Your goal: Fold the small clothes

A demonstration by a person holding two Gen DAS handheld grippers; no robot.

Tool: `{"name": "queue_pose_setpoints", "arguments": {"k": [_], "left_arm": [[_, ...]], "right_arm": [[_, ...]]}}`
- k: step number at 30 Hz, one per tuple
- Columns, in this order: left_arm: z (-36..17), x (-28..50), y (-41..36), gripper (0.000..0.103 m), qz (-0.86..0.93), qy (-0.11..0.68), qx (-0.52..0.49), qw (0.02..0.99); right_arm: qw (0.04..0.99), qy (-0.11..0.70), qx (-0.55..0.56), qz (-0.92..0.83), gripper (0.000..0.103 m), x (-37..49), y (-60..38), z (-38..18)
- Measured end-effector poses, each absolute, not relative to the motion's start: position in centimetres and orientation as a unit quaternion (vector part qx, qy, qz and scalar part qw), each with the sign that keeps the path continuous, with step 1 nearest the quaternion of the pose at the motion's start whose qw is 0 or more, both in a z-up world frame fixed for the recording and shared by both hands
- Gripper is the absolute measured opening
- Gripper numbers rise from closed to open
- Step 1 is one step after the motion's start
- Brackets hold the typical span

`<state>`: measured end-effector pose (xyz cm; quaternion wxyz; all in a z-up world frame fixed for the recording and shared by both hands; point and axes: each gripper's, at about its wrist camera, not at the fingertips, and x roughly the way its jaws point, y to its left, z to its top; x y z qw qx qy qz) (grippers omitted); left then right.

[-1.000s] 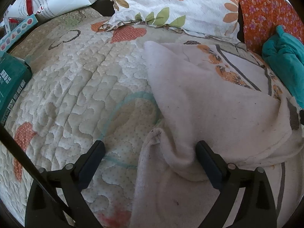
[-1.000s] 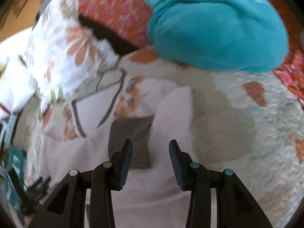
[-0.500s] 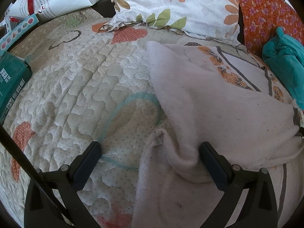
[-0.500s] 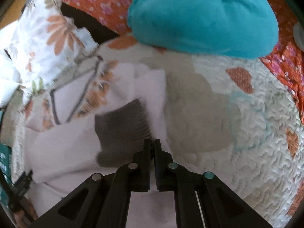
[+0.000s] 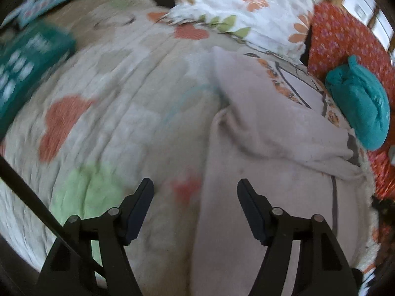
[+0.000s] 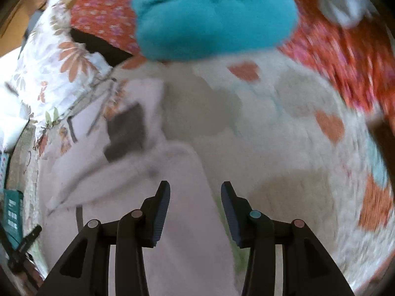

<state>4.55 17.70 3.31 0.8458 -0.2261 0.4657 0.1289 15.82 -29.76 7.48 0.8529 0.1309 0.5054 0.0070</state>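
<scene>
A quilted bed is carrying everything here, its cover patterned with orange hearts and a green patch. Floral pillows are lying at the far side, with a bundled teal cloth far right against an orange cushion.

The task's thing, a pale pinkish-white garment, is lying spread on the bed with its long axis running from near to far. A sleeve with a grey cuff is lying folded across the body, and printed trim is showing at the far end.

The left hand-held gripper is hovering over the garment's left edge; its jaws have just been closing partway but are standing apart, with nothing pinched, cloth only beneath the right finger. The right hand-held gripper is sitting over the garment's right edge, the folded sleeve lying ahead and to its left; its jaws have just been opening and are gripping nothing.

Each gripper is nearest its own side edge, so the next fold is probably turning on pinching those near edges together.
</scene>
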Motion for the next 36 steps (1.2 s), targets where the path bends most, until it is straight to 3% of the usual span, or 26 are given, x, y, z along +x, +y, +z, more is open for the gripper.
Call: {"name": "queue_pose_setpoints", "arguments": {"k": [6, 12, 25, 29, 31, 33, 35, 36], "left_arm": [[3.1, 1.0, 16.6, 0.069, 0.097, 0.464, -0.243, 0.847], [2.0, -2.0, 13.0, 0.064, 0.037, 0.469, -0.241, 0.849], [0.2, -7.0, 8.9, 0.062, -0.028, 0.474, -0.296, 0.829], [-0.2, -7.4, 7.5, 0.062, -0.02, 0.485, -0.271, 0.831], [-0.1, -7.5, 7.1, 0.057, -0.014, 0.486, -0.264, 0.833], [-0.1, -7.5, 7.1, 0.022, 0.016, 0.496, -0.247, 0.832], [0.0, -7.8, 7.9, 0.008, 0.031, 0.498, -0.255, 0.828], [0.3, -8.0, 8.5, 0.007, 0.031, 0.494, -0.272, 0.825]], "right_arm": [[0.815, 0.548, 0.187, -0.002, 0.047, 13.2, -32.0, 4.0], [0.811, 0.537, 0.227, 0.04, 0.048, 9.8, -32.7, 3.6], [0.763, 0.552, 0.306, 0.141, 0.048, 1.0, -32.8, 0.8], [0.766, 0.552, 0.292, 0.151, 0.048, 0.0, -32.7, 0.4], [0.774, 0.55, 0.276, 0.148, 0.048, -0.4, -32.2, 0.6], [0.785, 0.548, 0.25, 0.141, 0.045, -0.4, -31.7, 0.9], [0.796, 0.548, 0.223, 0.128, 0.029, -0.8, -30.8, 1.1], [0.801, 0.549, 0.207, 0.119, 0.024, -0.9, -30.5, 1.2]]}}
